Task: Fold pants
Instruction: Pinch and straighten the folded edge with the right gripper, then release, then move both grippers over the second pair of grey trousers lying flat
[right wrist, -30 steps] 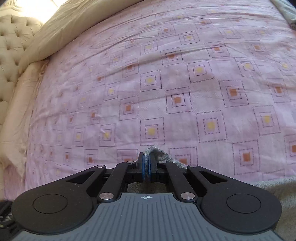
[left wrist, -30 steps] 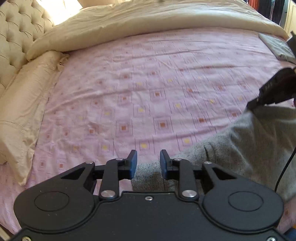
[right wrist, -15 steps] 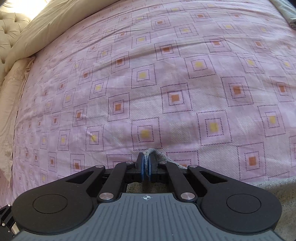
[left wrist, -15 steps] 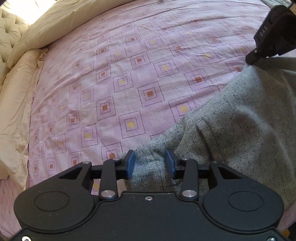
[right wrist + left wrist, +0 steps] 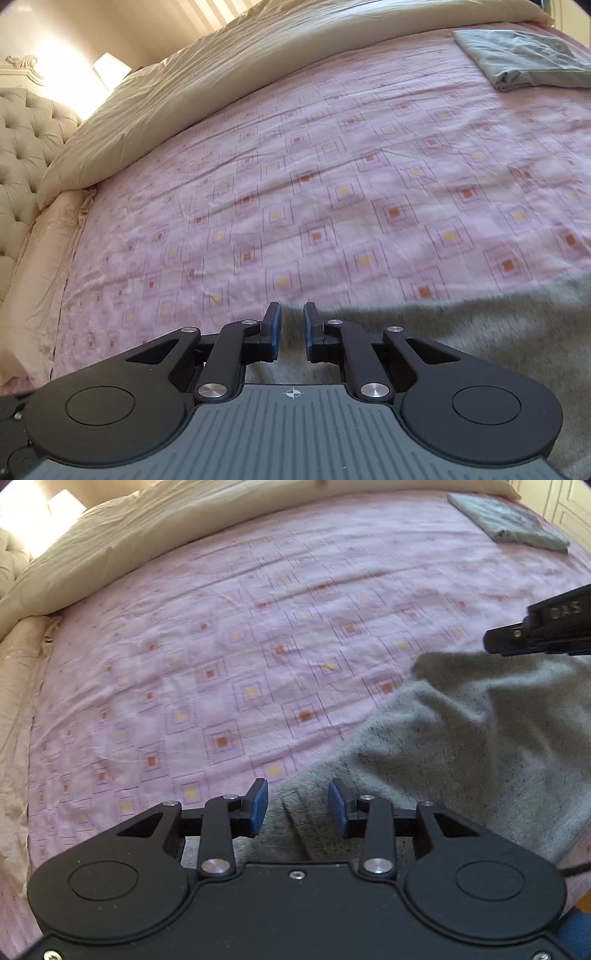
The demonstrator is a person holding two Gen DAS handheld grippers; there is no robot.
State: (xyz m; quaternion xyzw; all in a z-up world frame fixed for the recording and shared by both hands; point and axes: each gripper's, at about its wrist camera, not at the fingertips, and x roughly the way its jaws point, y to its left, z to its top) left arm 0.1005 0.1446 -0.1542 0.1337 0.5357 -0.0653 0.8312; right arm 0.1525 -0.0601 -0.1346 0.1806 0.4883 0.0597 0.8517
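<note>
I see the gray pants (image 5: pixel 480 760) lying on the pink bed sheet (image 5: pixel 258 646), at the near right part of the bed. My left gripper (image 5: pixel 298 805) has its fingers apart, with pants fabric below them. My right gripper (image 5: pixel 292 330) also has its fingers apart, holding nothing, above the pants edge. A folded gray cloth (image 5: pixel 517 59) lies far away, near the cream duvet (image 5: pixel 258 62).
</note>
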